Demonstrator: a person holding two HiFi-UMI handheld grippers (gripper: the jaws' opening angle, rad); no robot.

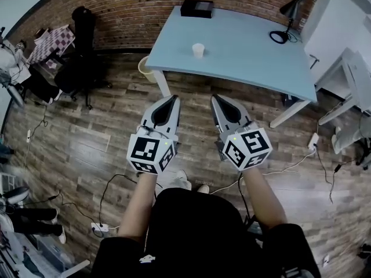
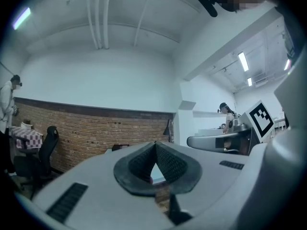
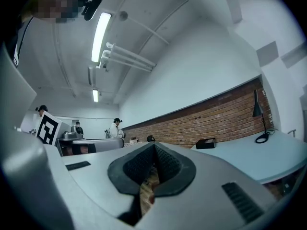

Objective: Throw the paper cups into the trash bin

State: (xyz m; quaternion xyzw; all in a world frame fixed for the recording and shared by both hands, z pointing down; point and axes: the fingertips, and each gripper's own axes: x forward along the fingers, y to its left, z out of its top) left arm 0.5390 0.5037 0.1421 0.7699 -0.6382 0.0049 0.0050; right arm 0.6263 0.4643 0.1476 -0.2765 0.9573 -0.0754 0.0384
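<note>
Blue table (image 1: 249,51) holds a paper cup (image 1: 198,50), head view only; left claw (image 1: 173,99), right claw (image 1: 214,98) closed, empty.

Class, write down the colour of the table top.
Pale blue; the table shows best in the head view.

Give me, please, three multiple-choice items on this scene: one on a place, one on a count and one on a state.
1. Where does the paper cup stand?
A. on the floor
B. on the light blue table
C. on a chair

2. How many paper cups are on the table?
A. one
B. two
C. three

3. How do the left gripper's jaws stand?
A. wide apart
B. closed on a cup
C. shut, with nothing between them

Answers:
1 B: the head view shows the cup upright on the tabletop.
2 A: only one cup stands there.
3 C: the left gripper view shows the pads meeting at the tips, with nothing held.
</note>
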